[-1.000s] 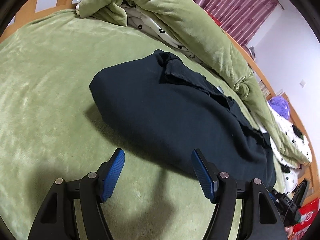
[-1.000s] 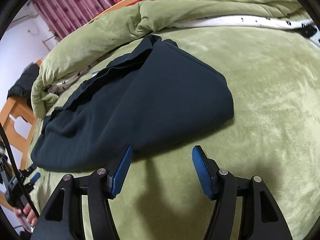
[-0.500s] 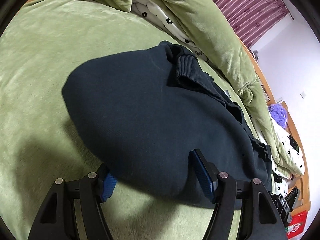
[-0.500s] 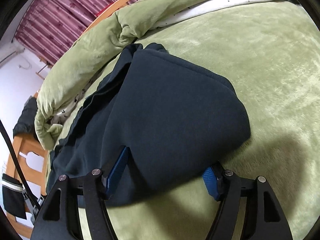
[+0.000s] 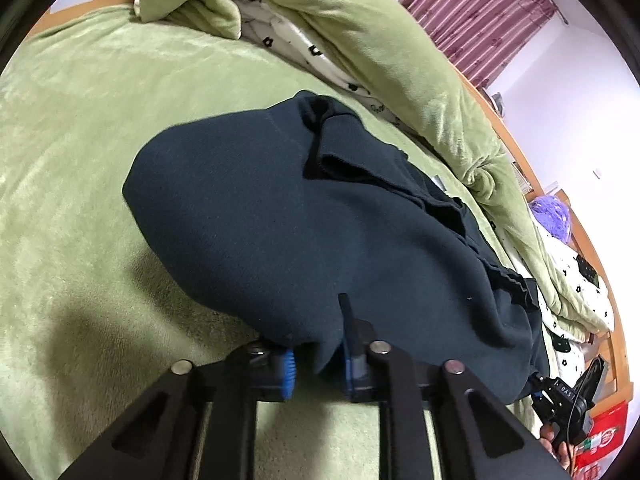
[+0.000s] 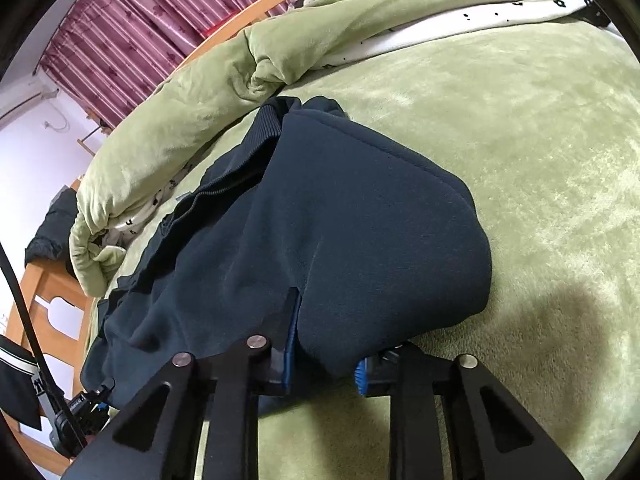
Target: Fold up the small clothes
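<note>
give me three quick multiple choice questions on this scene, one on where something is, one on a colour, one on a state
1. Where does the dark garment lie?
A. on the green blanket
B. on a wooden floor
C. in a basket

2. What colour are the curtains?
A. yellow
B. dark pink
C. grey

3. How is the left tool now?
A. wide open above the garment
B. shut on the garment's near edge
C. shut on the rolled quilt

Answers:
1 A, the garment rests on the green blanket covering the bed.
2 B, striped dark pink cloth hangs behind the bed frame.
3 B, its blue pads have just closed with the dark cloth bunched between them.
</note>
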{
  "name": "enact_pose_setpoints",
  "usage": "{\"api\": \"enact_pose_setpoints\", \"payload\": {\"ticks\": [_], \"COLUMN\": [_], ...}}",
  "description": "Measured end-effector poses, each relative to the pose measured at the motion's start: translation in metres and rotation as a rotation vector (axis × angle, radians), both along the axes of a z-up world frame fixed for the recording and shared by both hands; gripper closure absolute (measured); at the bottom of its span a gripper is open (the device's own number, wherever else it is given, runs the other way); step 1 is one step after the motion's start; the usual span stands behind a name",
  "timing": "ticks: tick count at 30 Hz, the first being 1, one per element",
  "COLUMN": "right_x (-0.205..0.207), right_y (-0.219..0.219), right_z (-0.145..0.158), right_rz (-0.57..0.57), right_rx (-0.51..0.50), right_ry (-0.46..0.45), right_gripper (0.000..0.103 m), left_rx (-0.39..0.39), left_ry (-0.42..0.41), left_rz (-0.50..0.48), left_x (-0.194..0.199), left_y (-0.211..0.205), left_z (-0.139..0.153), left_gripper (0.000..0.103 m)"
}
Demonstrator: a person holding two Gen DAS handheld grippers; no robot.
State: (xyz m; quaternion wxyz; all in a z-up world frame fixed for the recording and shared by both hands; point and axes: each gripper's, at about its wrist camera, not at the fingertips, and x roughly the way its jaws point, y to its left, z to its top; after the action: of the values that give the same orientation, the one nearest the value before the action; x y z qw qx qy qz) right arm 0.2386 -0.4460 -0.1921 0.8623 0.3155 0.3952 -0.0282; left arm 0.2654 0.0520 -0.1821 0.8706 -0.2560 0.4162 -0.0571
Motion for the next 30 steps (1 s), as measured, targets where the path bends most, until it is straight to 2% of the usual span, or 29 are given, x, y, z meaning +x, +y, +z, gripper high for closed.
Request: {"api": "enact_pose_setpoints", "payload": {"ticks": [7, 13, 18, 30], "right_x": [-0.014, -0.04, -0.078, -0.177], "right_y": [0.002, 0.004, 0.006, 0.008], "right_z": [0.01, 0.022, 0.031, 0.05], "right_rz": [0.015, 0.05, 0.065, 0.096], "right_rx": [-0.002, -0.009, -0.009, -0.042], "right_ry": [-0.029, -0.008, 0.004, 0.016], "right_gripper": [0.086, 0.086, 0.086, 0.087], "left_rx": [0.029, 0.047, 0.065, 0.043], "left_ry": [-0.031, -0.03, -0.028, -0.003], "left_rz": [-0.006, -0.011, -0.021, -0.047], "left_x": [-0.019, -0.047, -0.083, -0.175], "left_y": [-0.002, -0.001, 0.0, 0.007], "left_z": [0.012, 0.023, 0.028, 0.029], "left_gripper": [0.09, 0.09, 0.09, 0.09]}}
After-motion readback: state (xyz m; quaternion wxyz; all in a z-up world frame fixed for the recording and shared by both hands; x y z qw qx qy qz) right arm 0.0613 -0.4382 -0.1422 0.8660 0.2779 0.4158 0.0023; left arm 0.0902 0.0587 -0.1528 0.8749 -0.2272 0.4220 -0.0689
